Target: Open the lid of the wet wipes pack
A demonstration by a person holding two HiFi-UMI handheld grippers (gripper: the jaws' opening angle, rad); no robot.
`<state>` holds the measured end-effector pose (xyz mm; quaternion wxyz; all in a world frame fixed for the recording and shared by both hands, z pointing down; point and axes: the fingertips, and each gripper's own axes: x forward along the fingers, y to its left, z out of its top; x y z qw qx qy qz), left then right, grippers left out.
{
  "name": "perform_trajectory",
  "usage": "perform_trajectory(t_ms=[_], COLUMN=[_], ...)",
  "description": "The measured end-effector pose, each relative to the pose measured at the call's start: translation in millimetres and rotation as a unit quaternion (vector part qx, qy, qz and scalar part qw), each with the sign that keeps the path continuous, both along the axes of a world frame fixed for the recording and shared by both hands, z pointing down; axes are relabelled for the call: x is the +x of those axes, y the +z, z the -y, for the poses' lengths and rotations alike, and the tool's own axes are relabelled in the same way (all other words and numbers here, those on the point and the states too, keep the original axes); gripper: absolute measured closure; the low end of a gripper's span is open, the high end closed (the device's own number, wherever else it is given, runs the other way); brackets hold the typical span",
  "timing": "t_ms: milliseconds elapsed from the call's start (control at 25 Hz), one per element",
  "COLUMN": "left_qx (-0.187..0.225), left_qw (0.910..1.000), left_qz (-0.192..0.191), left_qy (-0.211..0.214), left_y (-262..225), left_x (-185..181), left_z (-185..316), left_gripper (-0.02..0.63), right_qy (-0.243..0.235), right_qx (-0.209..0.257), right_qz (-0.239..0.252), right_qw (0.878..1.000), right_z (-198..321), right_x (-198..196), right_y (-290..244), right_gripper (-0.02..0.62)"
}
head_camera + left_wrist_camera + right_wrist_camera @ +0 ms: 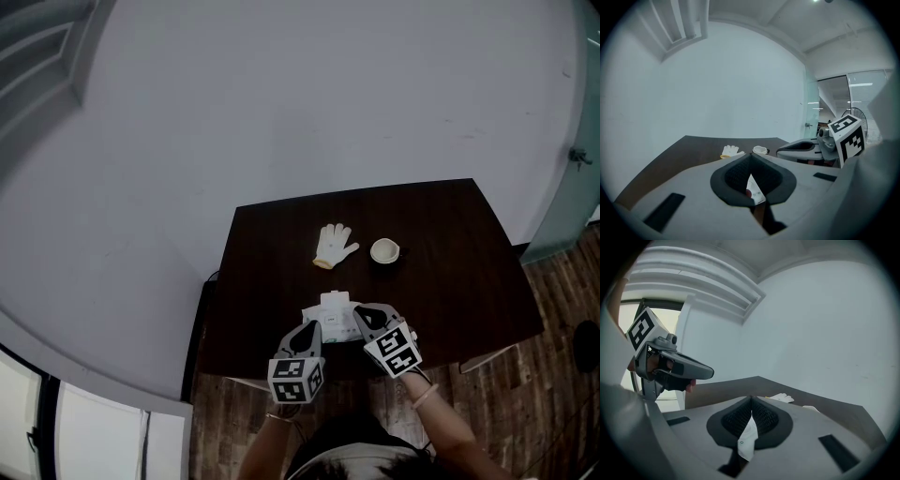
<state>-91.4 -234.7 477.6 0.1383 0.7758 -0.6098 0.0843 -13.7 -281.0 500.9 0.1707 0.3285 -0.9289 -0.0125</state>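
Head view: the wet wipes pack [336, 314] sits at the near end of the dark table [450, 234], with the left gripper [313, 330] and right gripper [362, 315] at its two sides. A white glove [334, 245] and a small white cup [384, 250] lie beyond. Only the gripper views show the grip: the left jaws are pressed together on a white corner of the pack, and the right jaws pinch its white film. Both grippers tilt slightly downward, side by side
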Motion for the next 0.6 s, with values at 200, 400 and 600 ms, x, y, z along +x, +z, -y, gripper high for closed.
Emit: perform_trajectory(t_ms=[200, 400, 600], left_qx=[0.022, 0.033, 0.052], left_qw=[0.9997, 0.9991, 0.9979], left_qz=[0.009, 0.004, 0.002], left_qy=[0.009, 0.025, 0.038], left_y=[-16.6, -31.8, -46.6], left_x=[-1.4, -8.3, -23.3], left_z=[-11.8, -31.1, -58.0], left_gripper=[0.592, 0.592, 0.592], right_qy=[0.026, 0.058, 0.088], right_qx=[0.009, 0.017, 0.021], right_qz=[0.009, 0.009, 0.022], right_qw=[1.0, 0.998, 0.996], right_z=[-16.9, -34.7, -61.2], right_x=[1.8, -1.7, -6.4], right_y=[-12.7, -22.8, -36.9], right_gripper=[0.588, 0.589, 0.589])
